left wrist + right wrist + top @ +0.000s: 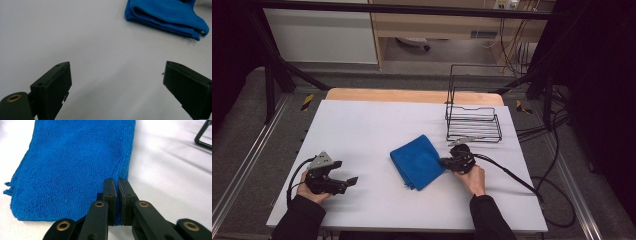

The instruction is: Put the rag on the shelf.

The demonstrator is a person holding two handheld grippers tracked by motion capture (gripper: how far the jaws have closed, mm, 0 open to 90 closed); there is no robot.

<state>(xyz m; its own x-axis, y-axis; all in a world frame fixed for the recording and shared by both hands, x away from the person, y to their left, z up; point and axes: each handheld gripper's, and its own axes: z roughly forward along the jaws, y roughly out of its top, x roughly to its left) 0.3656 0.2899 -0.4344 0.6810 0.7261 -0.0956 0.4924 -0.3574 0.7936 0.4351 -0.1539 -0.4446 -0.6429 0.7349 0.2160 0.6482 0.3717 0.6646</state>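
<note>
blue microfiber cloth (418, 161): folded, flat mid-worktop (362, 130), long axis diagonal, far-left to near-right | plush, layered edges stacked | right gripper (445, 162) fingers (110, 192) pinched on cloth's right edge | left gripper (346, 173) fingers wide, empty | wire rack (473, 125) just beyond; open room left of cloth

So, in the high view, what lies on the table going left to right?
Left gripper → blue cloth → right gripper, shut on the cloth's edge → wire rack, farther back.
</note>
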